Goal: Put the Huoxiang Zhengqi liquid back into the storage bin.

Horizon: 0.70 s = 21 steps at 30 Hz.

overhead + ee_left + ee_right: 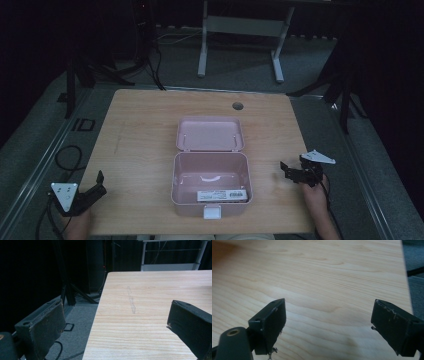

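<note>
A pink box [186, 204] stands open in the middle of the wooden table [140, 150]. Its lid [210, 134] is folded back flat behind it. Inside lie a white label [222, 194] along the front wall and a white curved piece [209, 178]. A white latch [212, 213] sits on the box's front. My left gripper [94, 187] [116, 307] is open at the table's front left corner, over its left edge. My right gripper [293, 167] [329, 304] is open over bare wood to the right of the box. Neither holds anything.
A round cable hole [238, 106] is cut near the table's far edge. Behind the table stands a white desk frame [240, 27]. Black stand legs [75, 80] and cables [67, 157] lie on the grey floor at the left, and another stand [345, 95] at the right.
</note>
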Motion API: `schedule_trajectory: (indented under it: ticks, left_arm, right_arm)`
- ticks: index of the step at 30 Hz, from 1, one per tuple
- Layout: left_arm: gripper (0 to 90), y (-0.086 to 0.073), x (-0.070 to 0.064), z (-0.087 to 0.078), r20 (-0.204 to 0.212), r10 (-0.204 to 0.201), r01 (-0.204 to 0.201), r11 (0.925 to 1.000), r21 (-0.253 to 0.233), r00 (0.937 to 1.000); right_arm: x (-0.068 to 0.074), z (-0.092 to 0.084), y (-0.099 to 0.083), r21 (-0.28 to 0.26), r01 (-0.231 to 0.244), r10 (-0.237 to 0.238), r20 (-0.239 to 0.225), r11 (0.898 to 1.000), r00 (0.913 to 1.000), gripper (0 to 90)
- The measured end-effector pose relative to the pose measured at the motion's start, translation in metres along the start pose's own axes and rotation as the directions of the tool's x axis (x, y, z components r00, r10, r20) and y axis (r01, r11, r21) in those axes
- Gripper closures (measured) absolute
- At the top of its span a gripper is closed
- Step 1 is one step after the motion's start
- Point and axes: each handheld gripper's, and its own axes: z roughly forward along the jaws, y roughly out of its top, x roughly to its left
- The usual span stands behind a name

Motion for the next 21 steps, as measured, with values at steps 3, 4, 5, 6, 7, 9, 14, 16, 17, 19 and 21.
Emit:
schedule_trajectory:
  ticks: [3, 4, 5, 6, 7, 9, 14, 16, 17, 19, 21]
  left_arm:
    - [1.7, 0.0, 0.0, 0.0, 0.0, 0.001, -0.001, 1.0, 0.003, 1.0]
    - [1.6, 0.0, 0.0, 0.0, -0.001, 0.003, -0.003, 1.0, 0.003, 1.0]
    - [1.6, 0.0, 0.0, 0.0, -0.001, 0.003, -0.003, 1.0, 0.003, 1.0]
    - [1.6, 0.0, 0.0, 0.0, -0.003, 0.003, -0.003, 1.0, 0.004, 1.0]
    - [1.6, 0.0, 0.0, 0.0, -0.003, 0.003, -0.003, 1.0, 0.004, 1.0]
    - [1.6, 0.0, 0.0, 0.0, -0.003, 0.002, -0.002, 1.0, 0.004, 1.0]
    - [1.6, 0.0, 0.0, 0.0, -0.003, -0.002, 0.002, 1.0, 0.002, 1.0]
    - [1.6, 0.0, 0.0, 0.0, -0.002, -0.003, 0.003, 1.0, -0.001, 1.0]
    - [1.7, 0.0, 0.0, 0.0, -0.002, -0.003, 0.003, 1.0, -0.001, 1.0]
    - [1.6, 0.0, 0.0, 0.0, 0.0, -0.002, 0.002, 1.0, -0.001, 1.0]
    - [1.6, 0.0, 0.0, 0.0, 0.0, -0.002, 0.002, 1.0, -0.001, 1.0]
  right_arm:
    - [-0.002, -0.002, -0.005, -0.015, -0.02, 0.02, -0.001, 1.0, 0.9998, 11.1]
    - [-0.005, -0.003, -0.008, -0.007, -0.034, 0.034, 0.017, 0.999, 0.9993, 11.0]
    - [-0.005, -0.003, -0.008, -0.007, -0.034, 0.034, 0.017, 0.999, 0.9993, 11.0]
    - [-0.007, -0.004, -0.011, -0.003, -0.039, 0.039, 0.038, 0.999, 0.9985, 11.0]
    - [-0.007, -0.004, -0.011, -0.003, -0.039, 0.039, 0.038, 0.999, 0.9985, 11.0]
    - [-0.008, -0.006, -0.012, 0.009, -0.052, 0.051, 0.051, 0.999, 0.9974, 11.0]
    - [-0.019, -0.016, -0.016, -0.037, -0.125, 0.128, 0.115, 0.992, 0.985, 11.0]
    - [-0.023, -0.019, -0.018, -0.04, -0.15, 0.154, 0.118, 0.988, 0.981, 11.0]
    - [-0.023, -0.019, -0.018, -0.04, -0.15, 0.154, 0.118, 0.988, 0.981, 11.0]
    - [-0.026, -0.021, -0.02, -0.048, -0.161, 0.166, 0.127, 0.986, 0.9779, 11.1]
    - [-0.029, -0.021, -0.022, -0.059, -0.179, 0.185, 0.117, 0.982, 0.9757, 11.1]
